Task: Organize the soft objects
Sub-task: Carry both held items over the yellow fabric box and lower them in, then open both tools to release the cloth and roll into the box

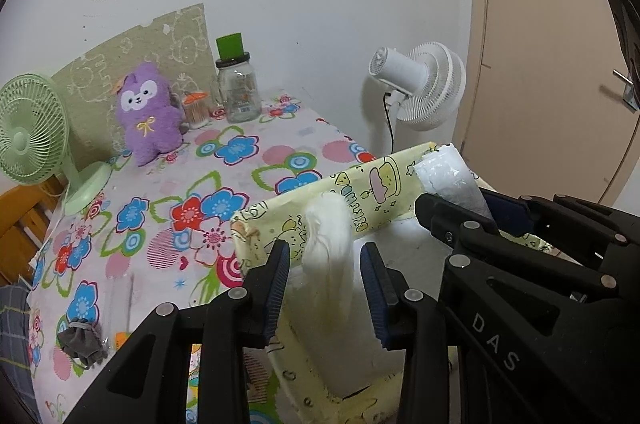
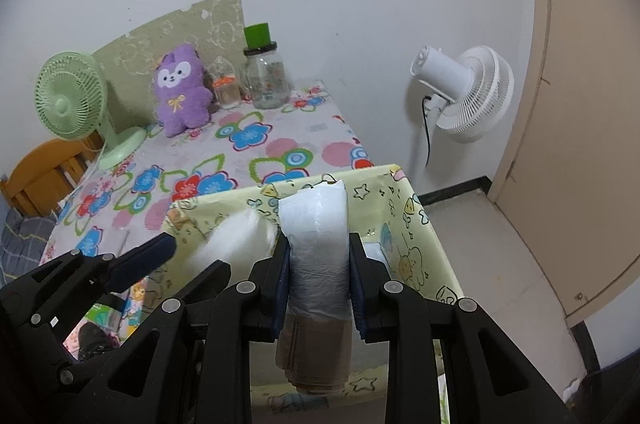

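Observation:
A yellow cartoon-print fabric box (image 1: pixel 376 192) stands open against the near edge of the flowered table (image 1: pixel 240 160). My left gripper (image 1: pixel 325 252) is open over the box. A white fluffy piece (image 1: pixel 330 232) hangs between its pads, with a gap on each side. My right gripper (image 2: pixel 320 242) is shut on a plastic-wrapped roll (image 2: pixel 316 224), white above and beige below, held upright over the box rim (image 2: pixel 376 184). The right wrist view also shows the fluffy piece (image 2: pixel 240 236) beside the left gripper (image 2: pixel 196 256). A purple plush (image 1: pixel 146 112) sits at the table's back.
A green desk fan (image 1: pixel 28 136) stands at the table's left, and a glass jar with a green lid (image 1: pixel 238 84) at the back. A white floor fan (image 1: pixel 424 84) stands right of the table by a beige door (image 1: pixel 540 64). A grey cloth lump (image 1: pixel 82 342) lies near the front left.

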Demonstrator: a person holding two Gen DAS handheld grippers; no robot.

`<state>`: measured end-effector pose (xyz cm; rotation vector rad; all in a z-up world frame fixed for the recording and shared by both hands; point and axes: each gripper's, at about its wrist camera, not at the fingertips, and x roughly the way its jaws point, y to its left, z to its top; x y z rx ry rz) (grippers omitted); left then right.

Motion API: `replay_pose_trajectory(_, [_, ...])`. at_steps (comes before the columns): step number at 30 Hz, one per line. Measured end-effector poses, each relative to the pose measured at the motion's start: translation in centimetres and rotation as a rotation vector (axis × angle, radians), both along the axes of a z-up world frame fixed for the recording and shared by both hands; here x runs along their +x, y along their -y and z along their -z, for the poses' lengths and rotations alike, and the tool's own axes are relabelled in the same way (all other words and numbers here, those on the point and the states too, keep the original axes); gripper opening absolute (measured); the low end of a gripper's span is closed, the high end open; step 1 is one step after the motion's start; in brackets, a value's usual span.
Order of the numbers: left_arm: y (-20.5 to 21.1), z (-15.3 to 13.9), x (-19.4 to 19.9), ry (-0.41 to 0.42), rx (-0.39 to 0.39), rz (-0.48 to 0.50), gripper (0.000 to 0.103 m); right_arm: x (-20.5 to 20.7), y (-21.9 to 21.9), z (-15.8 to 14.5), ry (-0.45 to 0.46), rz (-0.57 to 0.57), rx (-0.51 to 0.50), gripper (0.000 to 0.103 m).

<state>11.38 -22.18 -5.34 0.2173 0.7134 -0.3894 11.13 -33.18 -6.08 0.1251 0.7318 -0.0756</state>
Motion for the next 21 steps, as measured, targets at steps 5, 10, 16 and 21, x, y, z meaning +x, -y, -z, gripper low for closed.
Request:
replay_pose_trajectory(5, [0.40,0.79,0.77,-0.016,0.031,-0.008,0.081,0.55,0.37,0.63,-0.027,0.011,0.006,0.065])
replay_pose_trajectory(10, [0.22,0.86,1.01,-0.015,0.032,-0.010,0.092,0.75,0.38,0.63,-0.018,0.026,-0.005,0.080])
replay_pose_trajectory(16, [-0.09,0.66,1.04,0.002,0.050,-0.020,0.097,0.90,0.15,0.55,-0.021,0.031,-0.010,0.086])
replay_pose_trajectory(21, [-0.47,0.33,0.79,0.012,0.055,-0.021,0.097,0.63,-0.32,0.24,-0.017,0.034,-0.010,0.087])
